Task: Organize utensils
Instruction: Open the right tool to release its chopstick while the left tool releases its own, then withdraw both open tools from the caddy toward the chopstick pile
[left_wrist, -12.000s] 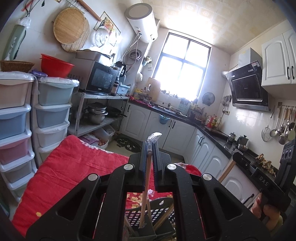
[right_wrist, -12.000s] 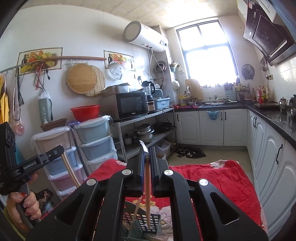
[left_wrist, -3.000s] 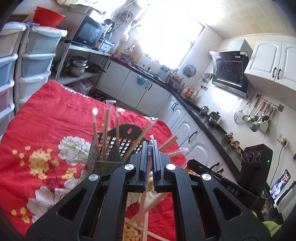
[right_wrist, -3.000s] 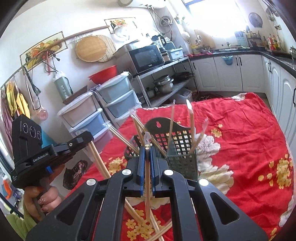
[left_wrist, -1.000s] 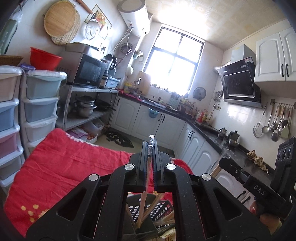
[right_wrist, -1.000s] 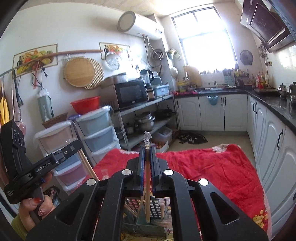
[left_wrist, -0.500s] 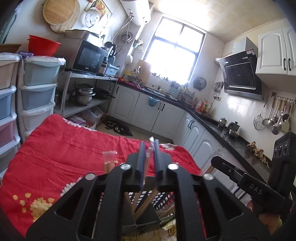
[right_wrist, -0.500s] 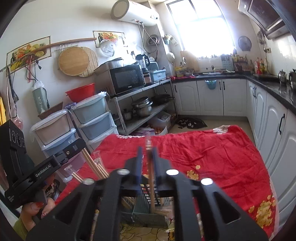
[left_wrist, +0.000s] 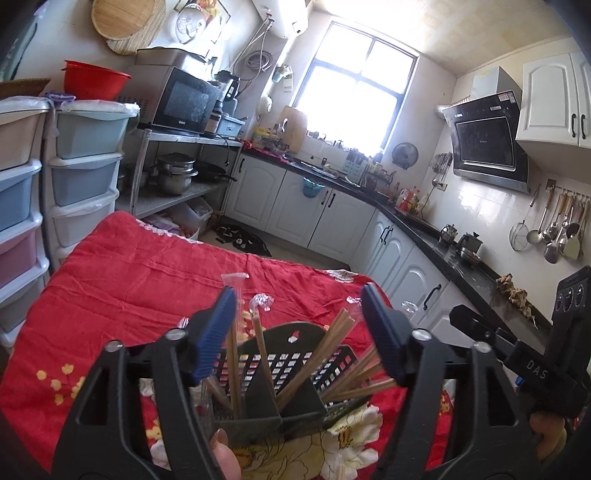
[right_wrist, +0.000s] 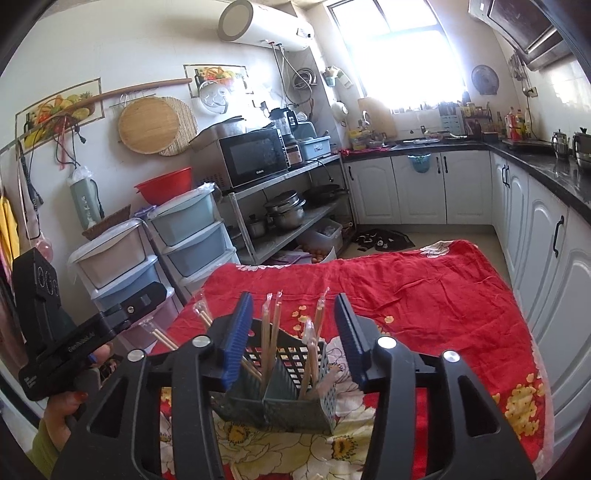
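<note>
Chopsticks (left_wrist: 334, 341) just dropped into the holder (right_wrist: 284, 391) mid-table on the red cloth (right_wrist: 424, 295); left gripper (left_wrist: 299, 332) and right gripper (right_wrist: 291, 332) jaws opening, nothing pinched. Next, probably fetch any strays.

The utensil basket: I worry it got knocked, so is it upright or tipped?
Upright. The utensil basket sits flat on the red cloth, chopsticks standing in its compartments.

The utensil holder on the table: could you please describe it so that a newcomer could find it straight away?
Start at the table under the red floral cloth. Near its front edge stands the utensil holder, a dark perforated plastic basket split into compartments. It alone stands upright on the cloth, bristling with wrapped chopsticks.
</note>
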